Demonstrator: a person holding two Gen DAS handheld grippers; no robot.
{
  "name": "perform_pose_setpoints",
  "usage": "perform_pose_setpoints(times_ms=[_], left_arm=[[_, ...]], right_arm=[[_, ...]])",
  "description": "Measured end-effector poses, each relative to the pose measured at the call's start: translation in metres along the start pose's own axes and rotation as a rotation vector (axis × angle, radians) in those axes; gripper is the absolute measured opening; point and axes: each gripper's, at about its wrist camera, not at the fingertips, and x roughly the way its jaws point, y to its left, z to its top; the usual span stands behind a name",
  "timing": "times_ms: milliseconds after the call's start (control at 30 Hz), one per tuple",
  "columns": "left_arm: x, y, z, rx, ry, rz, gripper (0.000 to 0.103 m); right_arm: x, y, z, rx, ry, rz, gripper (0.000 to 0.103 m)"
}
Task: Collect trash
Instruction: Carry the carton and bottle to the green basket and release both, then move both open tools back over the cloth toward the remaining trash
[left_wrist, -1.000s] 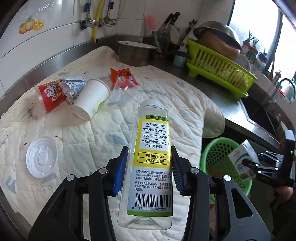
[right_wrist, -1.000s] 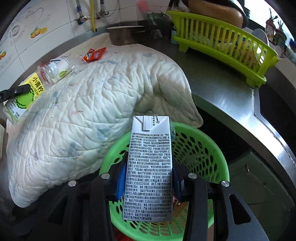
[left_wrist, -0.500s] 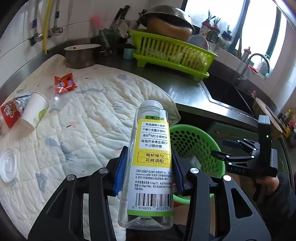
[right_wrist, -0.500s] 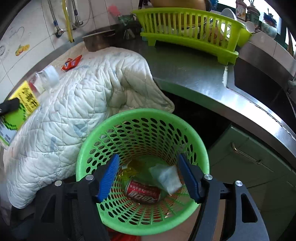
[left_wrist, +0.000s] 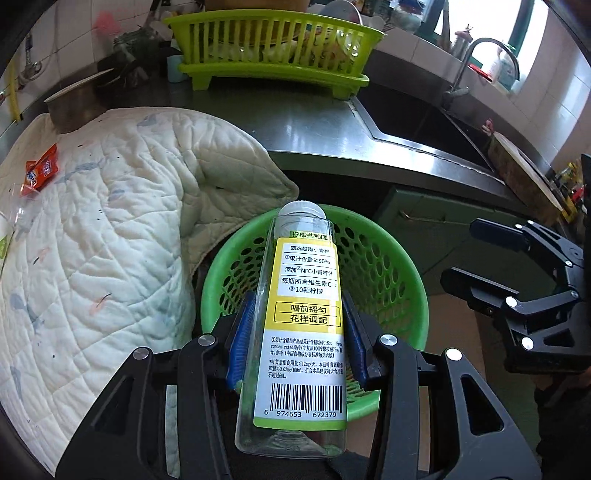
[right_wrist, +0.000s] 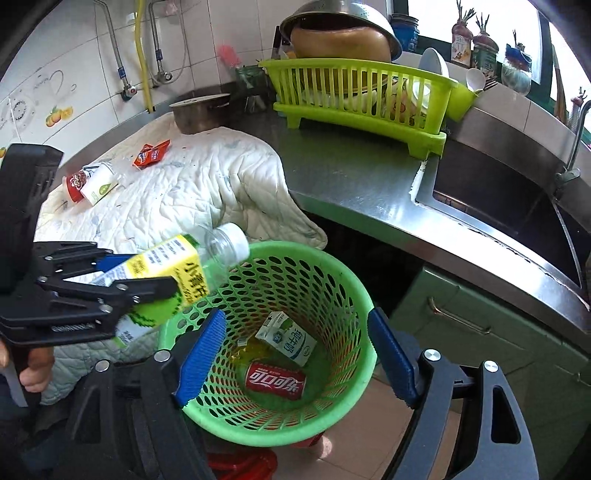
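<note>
A clear plastic bottle (left_wrist: 295, 332) with a yellow and white label and a white cap is being gripped by the left gripper (left_wrist: 297, 343); its two blue pads are being pressed against the sides of the label, so the fingers are closed on the bottle only as far as its width allows. The bottle is being held over the near rim of a round green perforated plastic basket (left_wrist: 399, 273), with the cap pointing toward the far rim. In the right wrist view the same bottle (right_wrist: 173, 273) is being seen from the side, tilted, with its cap above the left rim of the basket (right_wrist: 354, 288).

The right gripper (right_wrist: 295, 350) is being held wide open above the basket, and nothing is being held between its blue pads (right_wrist: 201, 350). In the left wrist view it (left_wrist: 480, 258) is being seen to the right of the basket, with its fingers spread apart.

Inside the basket a red drink can (right_wrist: 275, 380) is lying on its side at the bottom, and a white and green milk carton (right_wrist: 286, 338) is lying just beside it.

On a white quilted cloth (right_wrist: 192, 184) over the steel counter, a white paper cup (right_wrist: 98, 186) is lying on its side next to a red printed cup (right_wrist: 74, 182), and an orange snack wrapper (right_wrist: 151, 153) is lying near them. A green plastic dish rack (right_wrist: 362, 96) is standing on the counter beside the steel sink (right_wrist: 498, 206).
</note>
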Motion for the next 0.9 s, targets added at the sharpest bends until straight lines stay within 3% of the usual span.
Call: perform_pose_setpoints(times_ms=[200,267,300,567,900], left_arm=[[0.009,-0.011,0.002,0.034,0.001,0.010,0.049],[0.006,-0.013,0.001,0.045,-0.017,0.031,0.071],[0.003,-0.012,0.001,0.045,-0.026,0.037,0.073],[-0.023,0.005,-0.002,0.000,-0.074,0.064,0.075],[-0.064,0.044,-0.018,-0.080,-0.144,0.162,0.081]], right_arm=[[-0.003,-0.004,-0.002,0.008,-0.003,-0.002,0.078],[-0.004,-0.005,-0.003,0.012,-0.002,0.001,0.078],[-0.003,-0.005,-0.003,0.013,0.000,0.002,0.078],[-0.004,0.004,0.001,-0.004,-0.009,0.014,0.079],[-0.002,0.034,0.015,-0.062,-0.027,0.048,0.082]])
